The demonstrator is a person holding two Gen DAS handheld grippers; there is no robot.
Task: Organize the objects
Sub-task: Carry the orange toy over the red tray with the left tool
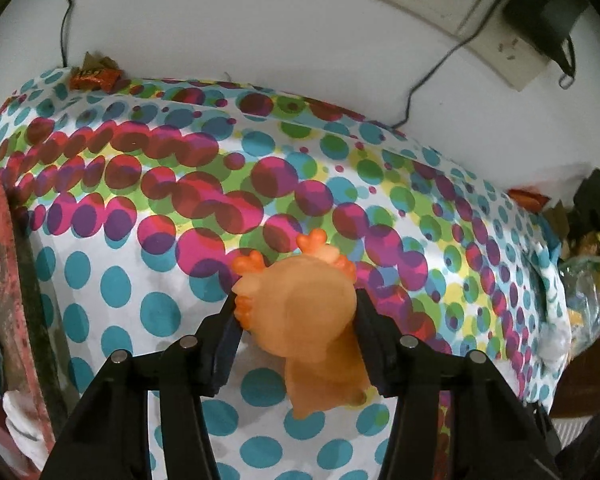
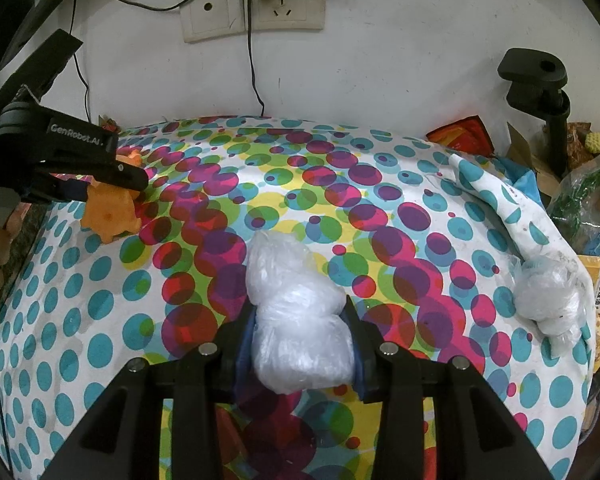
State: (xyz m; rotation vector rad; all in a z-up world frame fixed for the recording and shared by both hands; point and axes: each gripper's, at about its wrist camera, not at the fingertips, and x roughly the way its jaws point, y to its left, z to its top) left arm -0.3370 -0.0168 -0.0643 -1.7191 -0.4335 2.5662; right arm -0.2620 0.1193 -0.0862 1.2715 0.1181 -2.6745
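My left fingers clamp the orange toy, pads pressing both its sides, lower centre of the left wrist view. Left gripper points down at the dotted cloth; whether the toy touches the cloth, can't tell. In the right wrist view the same toy sits upper left, pinched in the left gripper, near the cloth's left edge.

My right fingers squeeze a clear plastic bag, crumpled into a wad, lower centre of that view. Right gripper is closed on it, the wad bulging out above the pads over the cloth.

Second bag wad lies at right, by the cloth's folded edge, well apart from mine. Wall sockets with a plugged adapter at top centre. Orange wrapper at upper left of the left view, at the wall. Snack packets and clutter at right edge.
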